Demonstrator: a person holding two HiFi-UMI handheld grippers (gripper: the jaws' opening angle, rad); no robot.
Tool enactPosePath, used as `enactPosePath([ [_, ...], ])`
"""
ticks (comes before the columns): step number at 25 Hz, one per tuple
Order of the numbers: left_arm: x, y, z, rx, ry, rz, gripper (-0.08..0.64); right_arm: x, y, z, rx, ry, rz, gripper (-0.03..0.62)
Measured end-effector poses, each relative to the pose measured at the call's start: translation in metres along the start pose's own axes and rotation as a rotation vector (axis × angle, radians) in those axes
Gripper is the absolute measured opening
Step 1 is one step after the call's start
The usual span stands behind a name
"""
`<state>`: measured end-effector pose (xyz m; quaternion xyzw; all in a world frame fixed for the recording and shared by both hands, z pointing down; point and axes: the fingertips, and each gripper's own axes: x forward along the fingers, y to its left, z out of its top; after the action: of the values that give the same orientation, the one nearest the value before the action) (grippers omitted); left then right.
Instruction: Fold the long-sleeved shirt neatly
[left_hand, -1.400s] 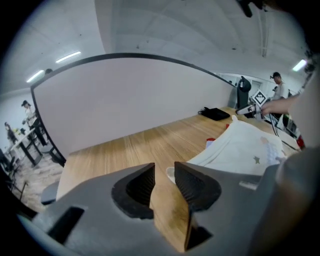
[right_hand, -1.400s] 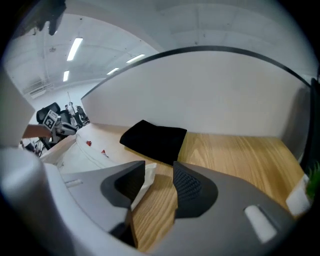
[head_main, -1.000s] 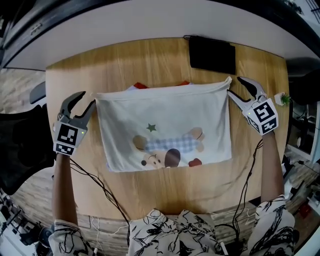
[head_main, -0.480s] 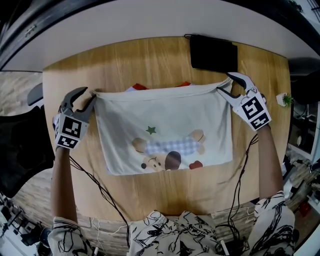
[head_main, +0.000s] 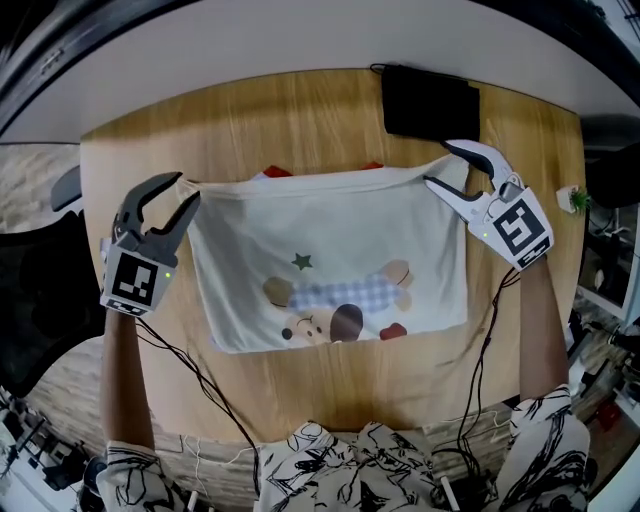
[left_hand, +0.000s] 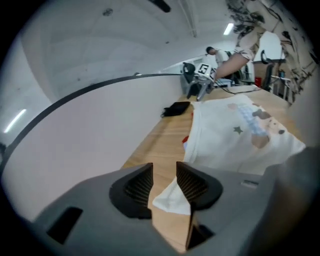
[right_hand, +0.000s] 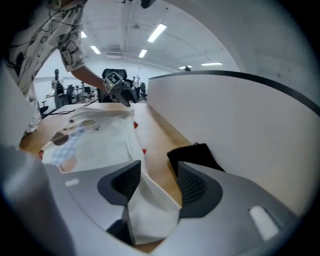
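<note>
left claw (head_main: 188, 188): open, shirt's far-left corner loose between its jaws | right claw (head_main: 437, 164): open, far-right corner between, unpinched | shirt (head_main: 330, 250): flat rectangle on counter (head_main: 300, 110), print up, sleeves hidden | remaining: probably 1 more fold | containers: 0 seen; black item (head_main: 430, 102) at far edge

Grey left gripper (head_main: 189, 186) and right gripper (head_main: 436, 163); black-white patterned sleeves (head_main: 545, 450).
</note>
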<state>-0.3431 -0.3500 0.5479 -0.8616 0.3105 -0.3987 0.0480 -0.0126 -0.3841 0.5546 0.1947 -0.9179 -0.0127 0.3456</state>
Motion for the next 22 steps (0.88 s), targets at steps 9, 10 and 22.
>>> enactPosePath([
  [9, 0.036, -0.048, -0.004, 0.204, 0.090, -0.214, 0.155, 0.035, 0.041, -0.002, -0.162, 0.127, 0.178, 0.230],
  [10, 0.036, -0.050, -0.004, 0.198, 0.086, -0.233, 0.155, 0.036, 0.041, -0.003, -0.147, 0.124, 0.188, 0.196],
  [22, 0.047, -0.041, -0.002, 0.055, 0.070, -0.255, 0.014, 0.043, 0.030, -0.007, -0.031, 0.127, 0.176, 0.023],
])
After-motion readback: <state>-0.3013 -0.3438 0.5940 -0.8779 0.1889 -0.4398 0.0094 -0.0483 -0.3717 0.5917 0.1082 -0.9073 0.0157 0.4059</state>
